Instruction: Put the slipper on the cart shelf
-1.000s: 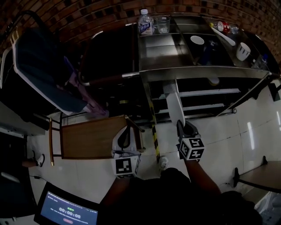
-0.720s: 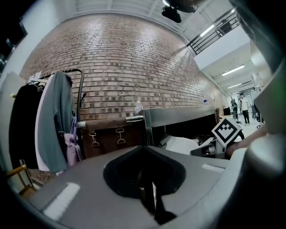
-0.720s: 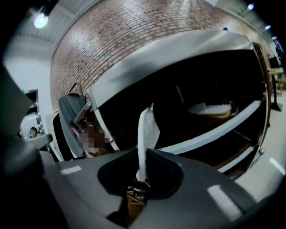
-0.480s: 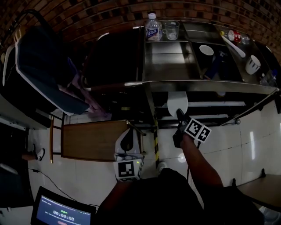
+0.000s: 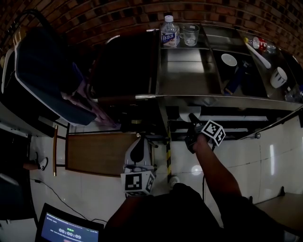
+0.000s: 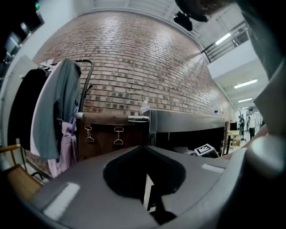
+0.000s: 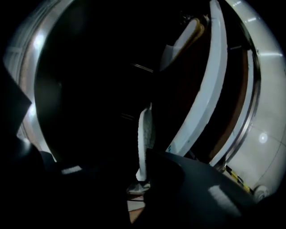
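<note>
Pinching slipper edge-on in right tool, just under cart top beside shelf. Holding left tool pressed together, empty, low beside wooden chair.

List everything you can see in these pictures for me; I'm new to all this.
cart: one, steel, against the brick wall
slipper: one, white, just under the cart top, held
bottle: one, clear, back of cart top
glass mug: one, clear, right beside the bottle
cup: one, white, cart top, middle-right
mug: one, white, cart top, right end
bag: one, brown, hanging at the cart's left end
clothes: grey-blue and pink, hanging left of the cart
table: one, wooden, on the floor, left
screen: one, lit blue, bottom left
left gripper: one, grey, shut, empty, by the table
right gripper: one, black, shut on the slipper
</note>
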Demonstrator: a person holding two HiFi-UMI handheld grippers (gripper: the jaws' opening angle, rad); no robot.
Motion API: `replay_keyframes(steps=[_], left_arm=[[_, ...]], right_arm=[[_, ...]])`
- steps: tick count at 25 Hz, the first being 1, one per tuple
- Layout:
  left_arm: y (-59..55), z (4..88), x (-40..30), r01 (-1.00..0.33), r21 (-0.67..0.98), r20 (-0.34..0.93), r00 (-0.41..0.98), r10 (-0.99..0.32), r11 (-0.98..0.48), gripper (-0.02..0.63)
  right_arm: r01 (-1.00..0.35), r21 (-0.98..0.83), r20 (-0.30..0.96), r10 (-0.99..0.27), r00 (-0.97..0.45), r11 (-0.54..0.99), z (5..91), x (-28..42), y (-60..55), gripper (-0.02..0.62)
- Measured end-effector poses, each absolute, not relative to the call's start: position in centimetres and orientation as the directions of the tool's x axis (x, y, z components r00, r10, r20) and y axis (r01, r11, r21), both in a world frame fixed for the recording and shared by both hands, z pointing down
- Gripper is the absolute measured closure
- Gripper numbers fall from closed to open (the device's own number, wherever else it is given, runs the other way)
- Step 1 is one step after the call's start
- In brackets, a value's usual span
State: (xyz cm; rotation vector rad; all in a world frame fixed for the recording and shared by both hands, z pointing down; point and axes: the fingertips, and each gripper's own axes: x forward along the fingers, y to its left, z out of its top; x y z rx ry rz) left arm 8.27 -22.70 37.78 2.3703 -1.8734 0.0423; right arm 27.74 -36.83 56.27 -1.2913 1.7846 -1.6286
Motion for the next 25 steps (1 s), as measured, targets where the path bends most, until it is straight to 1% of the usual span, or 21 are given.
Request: replay_keyframes(steps=[2,6,11,12,13,17,20,21,23,25], left_arm=[[-22.9,36.5,8.4,-0.967,0.113,0.075,0.238,-0.968,-0.229,0.591],[-22.8,35.9,8.7,-0.968,0.101,0.066,0.237,-0.969,-0.23,0.591],[-22.2,35.4,8.7,-0.964,0.117,0.058,0.245,-0.968,-0.237,0.591],[-22.1,35.3,8.7,-0.964,0.117,0.054,0.245,-0.968,-0.238,0.591],[-21.9,35.2,8.6,-0.964,0.118,0.051,0.246,-0.968,-0.238,0.591],[-21.1,35.0,8.2,-0.964,0.123,0.039,0.244,-0.969,-0.237,0.591],[-20.6,34.9,7.8,-0.963,0.131,0.031,0.241,-0.97,-0.235,0.591],[-20.4,34.9,7.7,-0.962,0.133,0.029,0.244,-0.969,-0.238,0.591],[-20.1,34.8,7.8,-0.959,0.133,0.021,0.253,-0.967,-0.248,0.591],[-19.7,34.7,8.1,-0.957,0.134,0.012,0.263,-0.965,-0.259,0.591]], right_arm=[[-0.329,-0.936,0.286,-0.817,-0.501,-0.126,57.2,28.0,-37.8,0.558],[-0.27,-0.946,0.297,-0.81,-0.505,-0.179,59.1,28.3,-38.4,0.548],[-0.271,-0.943,0.309,-0.814,-0.493,-0.193,59.6,28.2,-38.4,0.528],[-0.282,-0.94,0.312,-0.814,-0.491,-0.191,59.5,28.1,-38.4,0.51],[-0.297,-0.936,0.318,-0.812,-0.489,-0.188,59.3,28.0,-38.4,0.476],[-0.418,-0.89,0.379,-0.804,-0.457,-0.182,58.7,28.3,-37.8,0.417],[-0.539,-0.82,0.449,-0.799,-0.4,-0.191,58.6,29.0,-36.9,0.347],[-0.576,-0.794,0.469,-0.799,-0.376,-0.195,58.6,29.4,-36.5,0.336],[-0.653,-0.736,0.492,-0.805,-0.332,-0.181,58.2,30.1,-35.4,0.334],[-0.739,-0.662,0.492,-0.817,-0.301,-0.126,57.1,30.7,-34.1,0.334]])
